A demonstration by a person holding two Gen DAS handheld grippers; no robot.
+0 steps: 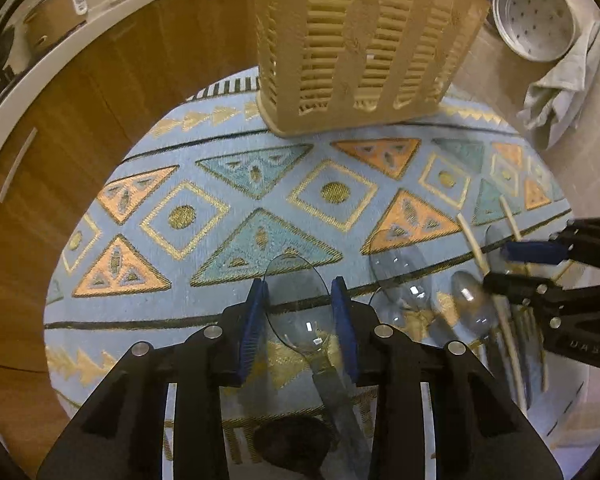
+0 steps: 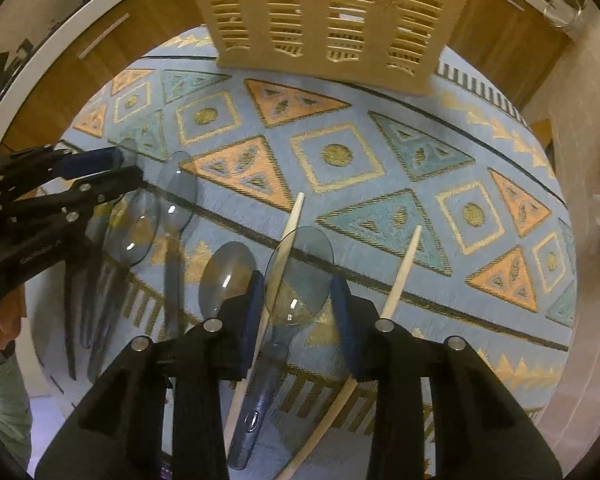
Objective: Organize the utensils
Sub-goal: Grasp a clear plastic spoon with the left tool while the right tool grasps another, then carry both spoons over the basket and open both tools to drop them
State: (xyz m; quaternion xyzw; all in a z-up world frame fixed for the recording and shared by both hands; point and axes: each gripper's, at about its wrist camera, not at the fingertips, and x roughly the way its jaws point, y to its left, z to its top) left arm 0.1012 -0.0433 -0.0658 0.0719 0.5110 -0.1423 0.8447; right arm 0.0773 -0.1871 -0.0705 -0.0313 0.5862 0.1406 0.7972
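Both our grippers, left and right, straddle see-through grey plastic spoons on the blue patterned cloth; we cannot tell whether the pads bite. Light, thin, slick, probably springy: we would pinch the neck.

Both fisheye views look steeply down along their own jaws, close above the round bench with its patterned blue cloth. The left wrist view has the slatted basket at upper centre and the right gripper at its right edge. The right wrist view shares the basket at top centre and has the left gripper at its left edge.
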